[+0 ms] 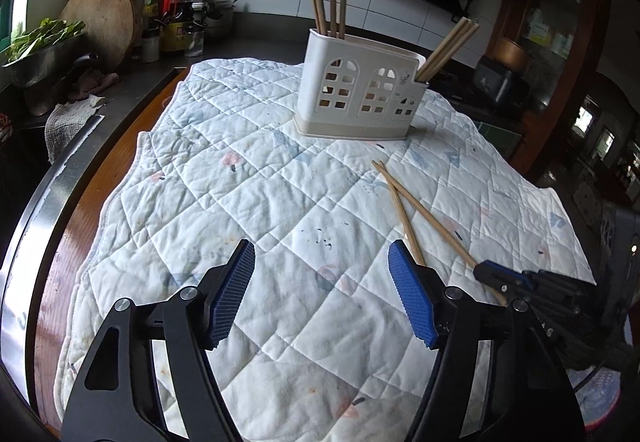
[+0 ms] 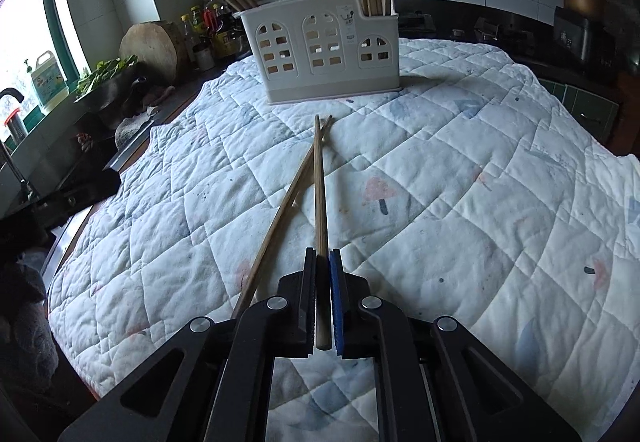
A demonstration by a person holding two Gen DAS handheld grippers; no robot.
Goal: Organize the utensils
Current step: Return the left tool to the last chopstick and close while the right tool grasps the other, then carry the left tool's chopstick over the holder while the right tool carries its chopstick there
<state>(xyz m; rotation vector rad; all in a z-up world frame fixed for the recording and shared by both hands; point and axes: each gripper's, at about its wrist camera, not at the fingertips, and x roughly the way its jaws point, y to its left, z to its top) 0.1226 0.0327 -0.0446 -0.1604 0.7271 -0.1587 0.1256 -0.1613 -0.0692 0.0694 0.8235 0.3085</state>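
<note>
A white utensil holder (image 1: 360, 94) (image 2: 324, 50) stands at the far side of a quilted cloth (image 1: 260, 210) (image 2: 460, 182), with several wooden chopsticks upright or leaning in its two end compartments. Two loose chopsticks cross on the cloth. My right gripper (image 2: 322, 254) is shut on the near end of one chopstick (image 2: 320, 194), which points at the holder. The other chopstick (image 2: 280, 210) lies to its left on the cloth. In the left wrist view my left gripper (image 1: 322, 258) is open and empty above the cloth, and the right gripper (image 1: 486, 270) holds its chopstick (image 1: 432, 222) just to its right.
A dark counter at the back left carries a round wooden board (image 1: 100, 22), bottles (image 1: 176, 10), a colander of greens (image 1: 40, 46) and rags (image 1: 68, 118). A sink with a tap (image 2: 12, 146) is at the left. A stove (image 2: 500, 30) and cabinets (image 1: 560, 14) are at the back right.
</note>
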